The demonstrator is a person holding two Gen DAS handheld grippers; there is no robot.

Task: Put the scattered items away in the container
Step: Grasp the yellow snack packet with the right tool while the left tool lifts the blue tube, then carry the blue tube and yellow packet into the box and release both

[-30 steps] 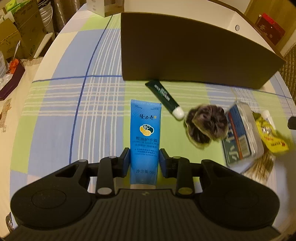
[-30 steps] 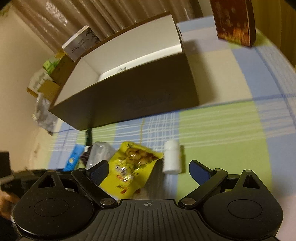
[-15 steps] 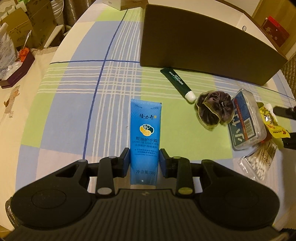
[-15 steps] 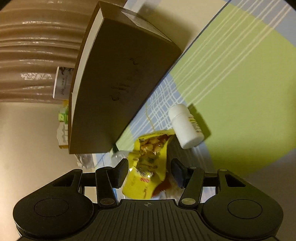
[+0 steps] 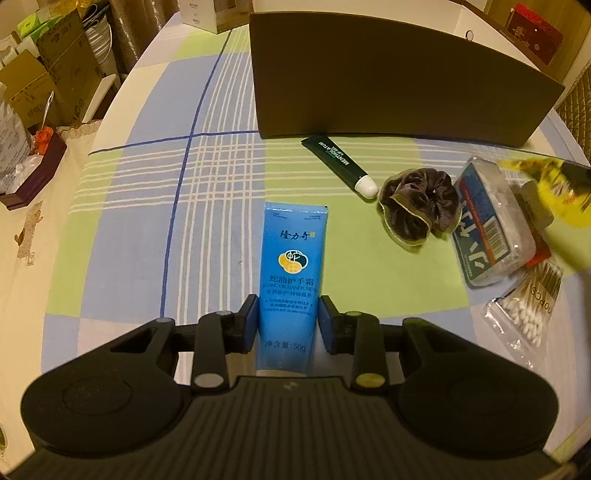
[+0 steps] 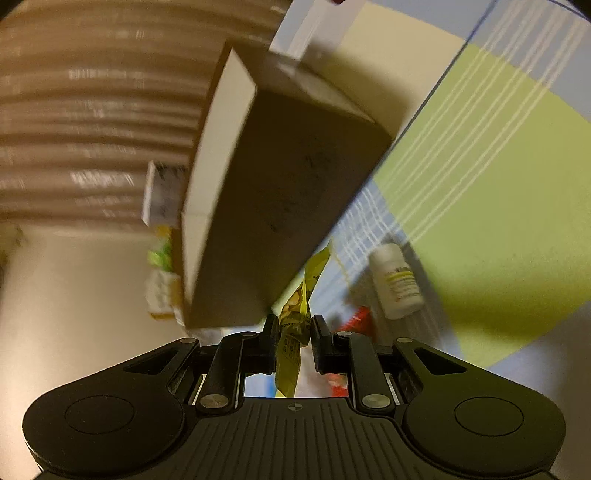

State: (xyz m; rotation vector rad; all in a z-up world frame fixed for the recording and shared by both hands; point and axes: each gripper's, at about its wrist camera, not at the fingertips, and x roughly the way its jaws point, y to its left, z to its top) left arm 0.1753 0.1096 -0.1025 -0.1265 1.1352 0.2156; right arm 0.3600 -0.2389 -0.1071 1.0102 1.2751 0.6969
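Note:
My left gripper (image 5: 289, 314) is shut on the lower end of a blue hand-cream tube (image 5: 291, 258), which points away over the checked cloth. The brown box (image 5: 388, 81) with a white inside stands at the back. A green tube (image 5: 338, 162), a dark scrunchie (image 5: 417, 206), a clear cotton-swab case (image 5: 487, 225) and a bag of swabs (image 5: 524, 314) lie to the right. My right gripper (image 6: 293, 328), rolled sideways, is shut on a yellow snack packet (image 6: 295, 314), blurred in the left wrist view (image 5: 546, 181). A white bottle (image 6: 397, 284) lies beside it, near the box (image 6: 288, 206).
A red box (image 5: 535, 29) and a white carton (image 5: 199, 14) sit behind the brown box. Cardboard boxes (image 5: 48, 74) and a dark tray (image 5: 33, 173) stand off the table's left edge. Curtains (image 6: 92, 110) fill the background of the right wrist view.
The right gripper went from wide open to shut on the yellow packet and rolled sideways; the packet has come up off the cloth. The left gripper kept its hold on the blue tube.

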